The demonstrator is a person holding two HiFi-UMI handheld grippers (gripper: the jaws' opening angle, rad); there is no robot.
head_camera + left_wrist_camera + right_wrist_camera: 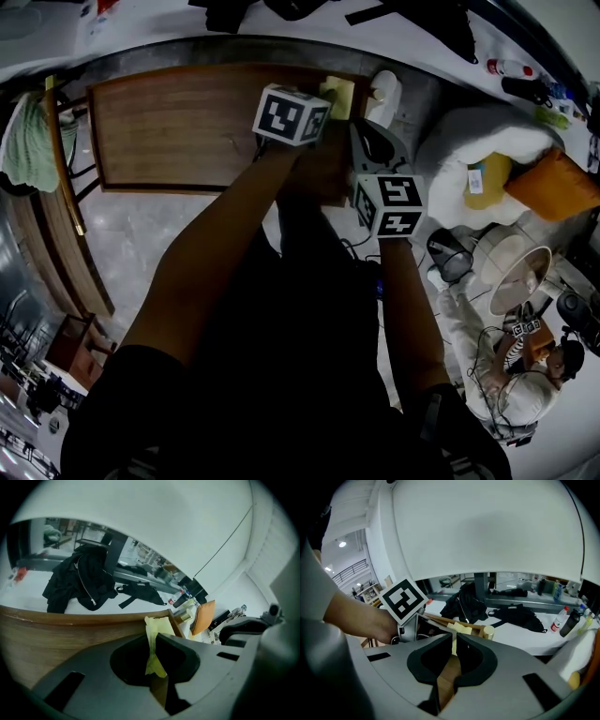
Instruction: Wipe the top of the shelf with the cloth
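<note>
The brown wooden shelf top (178, 131) lies ahead of me. A yellow cloth (339, 94) sits at its far right corner. My left gripper (319, 112) reaches over that corner and is shut on the cloth (154, 641), which hangs pinched and twisted between the jaws above the wood (51, 639). My right gripper (361, 141) stands just right of the left one, at the shelf's right edge. Its jaws are closed to a thin slit (453, 644) filled with a strip of the cloth (461, 627). The left gripper's marker cube (403, 599) shows beside it.
A green towel (26, 141) hangs on a rack at the left. White and orange cushions (553, 183), a lamp shade (516, 272) and a seated person (520, 375) fill the right side. A black jacket (79, 581) and bottles (562, 618) lie on the white table beyond the shelf.
</note>
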